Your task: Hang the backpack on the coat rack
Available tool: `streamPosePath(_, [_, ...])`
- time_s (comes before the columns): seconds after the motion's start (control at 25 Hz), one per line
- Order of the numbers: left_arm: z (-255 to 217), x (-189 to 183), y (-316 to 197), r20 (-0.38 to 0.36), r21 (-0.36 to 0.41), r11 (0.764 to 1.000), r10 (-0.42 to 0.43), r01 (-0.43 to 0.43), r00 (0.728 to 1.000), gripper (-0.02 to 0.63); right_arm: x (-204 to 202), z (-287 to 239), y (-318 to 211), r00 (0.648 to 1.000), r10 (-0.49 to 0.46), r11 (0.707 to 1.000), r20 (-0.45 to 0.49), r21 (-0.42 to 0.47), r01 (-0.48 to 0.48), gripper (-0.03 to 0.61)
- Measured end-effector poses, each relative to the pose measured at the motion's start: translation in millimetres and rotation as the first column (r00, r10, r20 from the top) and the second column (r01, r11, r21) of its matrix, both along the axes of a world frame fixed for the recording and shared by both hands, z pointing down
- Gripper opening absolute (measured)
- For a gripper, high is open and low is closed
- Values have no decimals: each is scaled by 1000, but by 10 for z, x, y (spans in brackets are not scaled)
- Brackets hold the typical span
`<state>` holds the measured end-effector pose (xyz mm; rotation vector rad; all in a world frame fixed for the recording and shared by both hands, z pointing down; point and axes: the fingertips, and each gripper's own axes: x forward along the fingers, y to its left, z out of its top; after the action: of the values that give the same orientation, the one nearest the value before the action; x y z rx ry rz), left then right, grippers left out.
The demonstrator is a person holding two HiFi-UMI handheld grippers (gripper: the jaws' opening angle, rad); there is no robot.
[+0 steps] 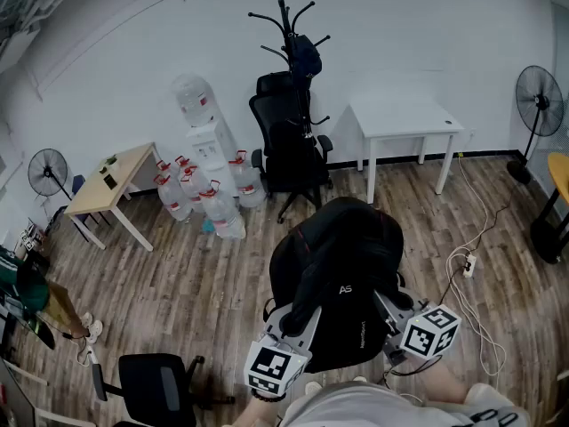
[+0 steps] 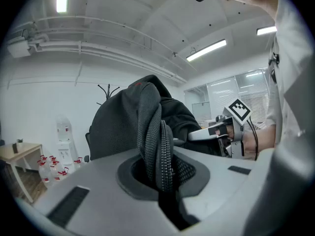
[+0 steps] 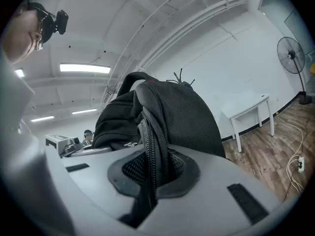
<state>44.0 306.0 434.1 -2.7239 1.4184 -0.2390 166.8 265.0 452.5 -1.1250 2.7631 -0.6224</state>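
Backpack: the black cloth backpack [image 1: 342, 274] is up in the air in front of the person, held from both sides. It is well apart from the rack.
Left tongs: the left tongs [image 2: 160, 173] are clenched on a woven strap and a zip edge of the backpack.
Right tongs: the right tongs [image 3: 150, 173] are clenched too, on a zip edge on the other side of the backpack.
Coat rack: the tall black metal coat rack [image 1: 286, 25] stands by the white wall, at the far side of the room. A dark bag [image 1: 305, 58] hangs on it.
In the way: a black office chair on wheels [image 1: 289, 149] stands just in front of the rack, between it and the backpack.
Right of the rack: a white counter [image 1: 404, 114], and past it a black standing fan [image 1: 540, 100].
Left of the rack: a white water cooler [image 1: 206, 145] with a clear jug on top, and a bunch of clear water jugs with red caps [image 1: 213, 198] on the floor beside it. Then comes a wooden counter [image 1: 133, 163] with small dark things on it, and a second black fan [image 1: 47, 172].
Floor: the brown wood floor [image 1: 196, 283] has a white power strip [image 1: 467, 265] with cables on the right. A low black chair [image 1: 160, 382] is near the person's left side.
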Motion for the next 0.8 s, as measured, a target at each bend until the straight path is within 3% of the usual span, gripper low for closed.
streamPosePath(0.8, [-34,475,-362,-3,-2,999,-40,40,999,35,460,-65,-378,999,-38,999,-1,22,38,31])
